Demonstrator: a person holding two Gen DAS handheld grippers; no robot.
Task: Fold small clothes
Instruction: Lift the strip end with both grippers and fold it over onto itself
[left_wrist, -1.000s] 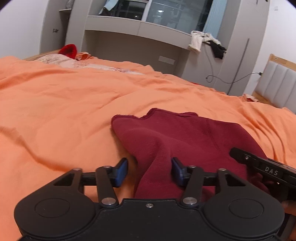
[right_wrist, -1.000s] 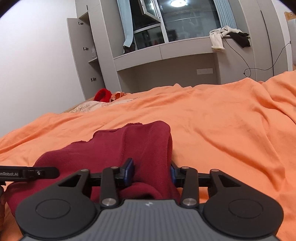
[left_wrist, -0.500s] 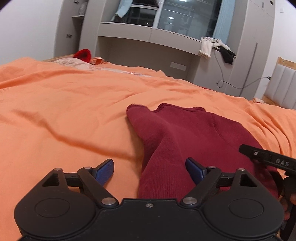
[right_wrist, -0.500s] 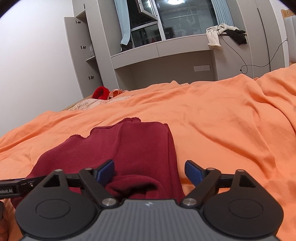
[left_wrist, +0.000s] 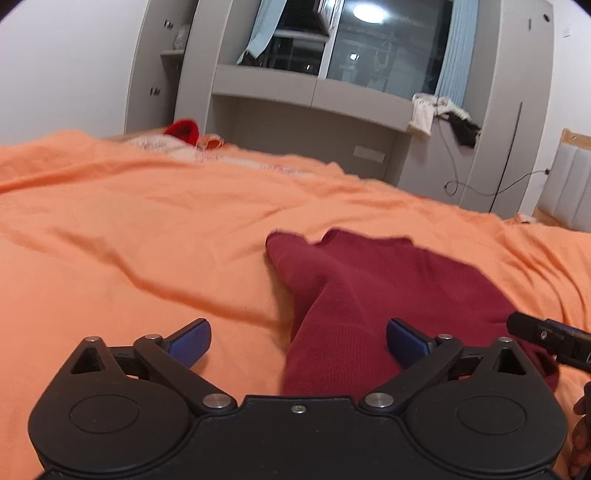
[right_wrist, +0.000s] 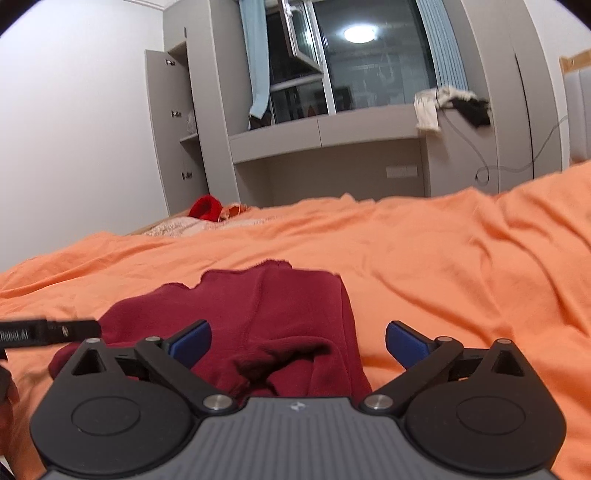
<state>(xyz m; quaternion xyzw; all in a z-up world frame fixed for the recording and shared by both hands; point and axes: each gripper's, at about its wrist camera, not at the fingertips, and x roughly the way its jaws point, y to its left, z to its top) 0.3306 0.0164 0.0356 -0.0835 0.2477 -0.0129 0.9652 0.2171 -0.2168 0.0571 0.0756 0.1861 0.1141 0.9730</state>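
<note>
A dark red knit garment (left_wrist: 369, 295) lies folded on the orange bedsheet (left_wrist: 129, 240). My left gripper (left_wrist: 298, 341) is open, its blue pads wide apart over the garment's near left edge, holding nothing. In the right wrist view the same garment (right_wrist: 266, 314) lies flat with a bunched fold near the camera. My right gripper (right_wrist: 297, 341) is open above that near edge, empty. The right gripper's tip (left_wrist: 546, 336) shows at the left view's right edge; the left gripper's tip (right_wrist: 48, 332) shows at the right view's left edge.
A red item (left_wrist: 183, 129) and pale patterned cloth (right_wrist: 177, 225) lie at the bed's far end. Grey cabinets and a window ledge (right_wrist: 332, 129) with draped clothes (right_wrist: 443, 103) stand behind. A padded headboard (left_wrist: 569, 184) is at right.
Both grippers were shut on the garment a second ago; both have opened wide and let it drop onto the sheet. Both cameras have tilted upward slightly.
</note>
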